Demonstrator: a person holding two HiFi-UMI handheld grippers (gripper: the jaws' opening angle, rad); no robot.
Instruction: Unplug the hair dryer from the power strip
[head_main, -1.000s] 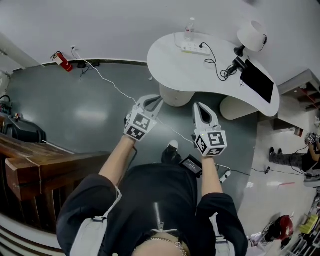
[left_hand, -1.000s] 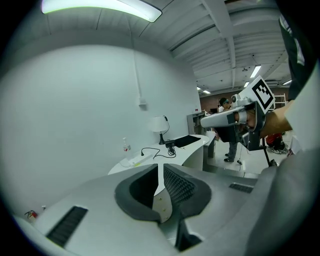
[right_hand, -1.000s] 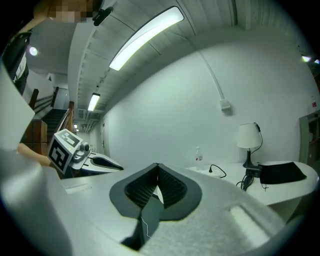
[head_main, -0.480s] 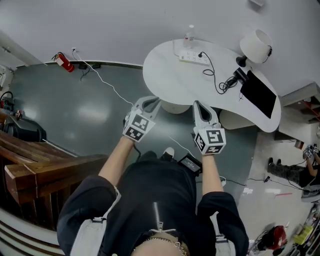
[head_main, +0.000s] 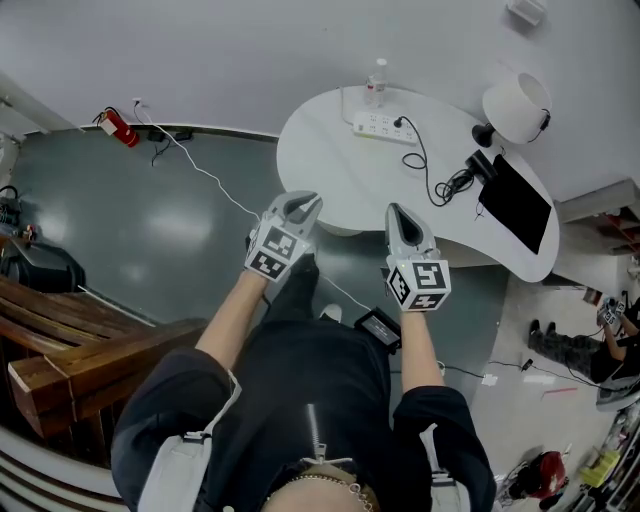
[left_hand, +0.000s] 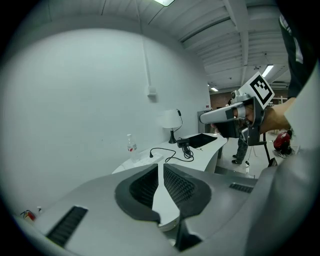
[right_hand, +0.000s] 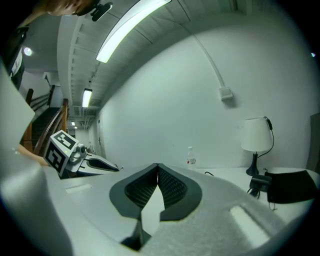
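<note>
From above, the left gripper (head_main: 305, 200) and right gripper (head_main: 393, 210) hang at the near edge of the table (head_main: 320, 150), both closed and empty. The dryer (head_main: 484, 163) lies by the lamp (head_main: 515, 100), its cord (head_main: 425, 160) plugged into the strip (head_main: 385, 127), well apart from both. Left gripper view: jaws all but together, nothing between. Right gripper view: jaws pressed shut, nothing held
</note>
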